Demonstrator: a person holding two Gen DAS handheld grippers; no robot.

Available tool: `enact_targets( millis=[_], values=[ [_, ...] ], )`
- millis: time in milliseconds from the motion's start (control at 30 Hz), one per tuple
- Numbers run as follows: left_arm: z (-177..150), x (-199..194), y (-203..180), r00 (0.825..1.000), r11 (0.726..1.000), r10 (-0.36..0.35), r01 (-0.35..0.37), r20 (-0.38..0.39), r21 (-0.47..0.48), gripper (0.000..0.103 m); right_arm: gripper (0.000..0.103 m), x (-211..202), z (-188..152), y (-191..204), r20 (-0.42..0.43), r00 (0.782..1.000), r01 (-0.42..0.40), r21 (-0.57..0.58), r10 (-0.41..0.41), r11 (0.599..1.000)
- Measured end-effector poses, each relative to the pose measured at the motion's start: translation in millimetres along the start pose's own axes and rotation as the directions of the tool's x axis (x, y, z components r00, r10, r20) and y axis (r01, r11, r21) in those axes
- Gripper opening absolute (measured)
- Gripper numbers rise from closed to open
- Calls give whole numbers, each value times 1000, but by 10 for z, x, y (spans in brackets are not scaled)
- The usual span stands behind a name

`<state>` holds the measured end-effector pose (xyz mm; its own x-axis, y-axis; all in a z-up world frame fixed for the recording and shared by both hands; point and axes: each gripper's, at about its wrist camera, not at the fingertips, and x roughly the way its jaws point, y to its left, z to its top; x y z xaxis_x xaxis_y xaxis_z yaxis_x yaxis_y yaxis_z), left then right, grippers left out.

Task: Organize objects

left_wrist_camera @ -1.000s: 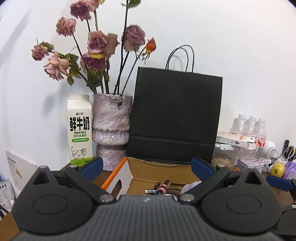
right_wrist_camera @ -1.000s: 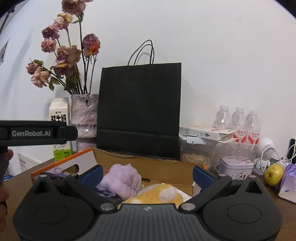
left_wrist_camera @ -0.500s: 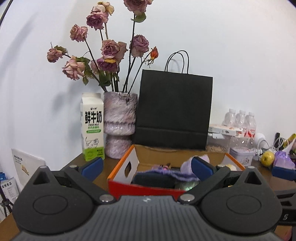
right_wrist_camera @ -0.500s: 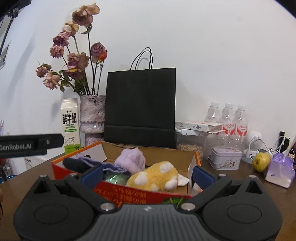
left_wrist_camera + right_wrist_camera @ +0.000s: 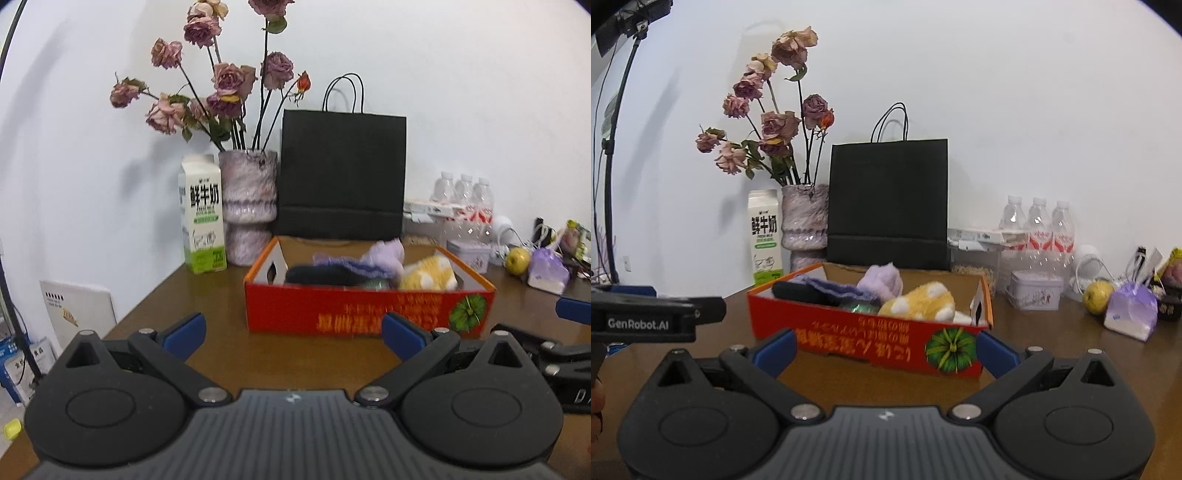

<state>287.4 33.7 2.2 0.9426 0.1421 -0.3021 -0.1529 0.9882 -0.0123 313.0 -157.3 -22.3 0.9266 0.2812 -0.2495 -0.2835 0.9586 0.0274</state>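
A red cardboard box (image 5: 369, 308) sits near the middle of a brown table (image 5: 221, 350), in front of a black paper bag (image 5: 343, 173), as a person holds two handheld grippers level and short of it. The left gripper (image 5: 291, 330) and the right gripper (image 5: 886, 341) both stand with jaws spread wide and nothing between them. The sorting looks largely done: a dark sock (image 5: 321, 275), a purple knitted piece (image 5: 351, 264), a lilac fluffy item (image 5: 882, 282) and a yellow plush with white spots (image 5: 919, 304) already lie heaped inside the box, with something green (image 5: 858, 307) half buried among them. What may remain, by the look of it, is the scatter at the table's far right: a yellow-green fruit (image 5: 1097, 291), a purple bag (image 5: 1132, 310) and a small tin (image 5: 1036, 293), though whether they belong in the box cannot be told. The box's long axis runs left to right across the left camera's view, its printed long side facing the grippers with lettering upside down; from the right camera it is angled, the pumpkin-marked corner (image 5: 951, 349) nearest. A milk carton (image 5: 203, 214) and a vase of dried roses (image 5: 249, 206) stand upright behind.
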Motion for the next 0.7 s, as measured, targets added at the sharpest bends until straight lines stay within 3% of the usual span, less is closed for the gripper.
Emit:
enact_targets(
  millis=[200,700],
  values=[
    [-239,-243,106,1000,999,-1,1,-10,-35,103,103,-250,-171,18,-12,1000,4,18,-3,1000],
    [-316,-355,23,1000,1000,-3,3,6,8,103,103,-344,-303,103,-31,999,20,0,-20,1000]
  ],
)
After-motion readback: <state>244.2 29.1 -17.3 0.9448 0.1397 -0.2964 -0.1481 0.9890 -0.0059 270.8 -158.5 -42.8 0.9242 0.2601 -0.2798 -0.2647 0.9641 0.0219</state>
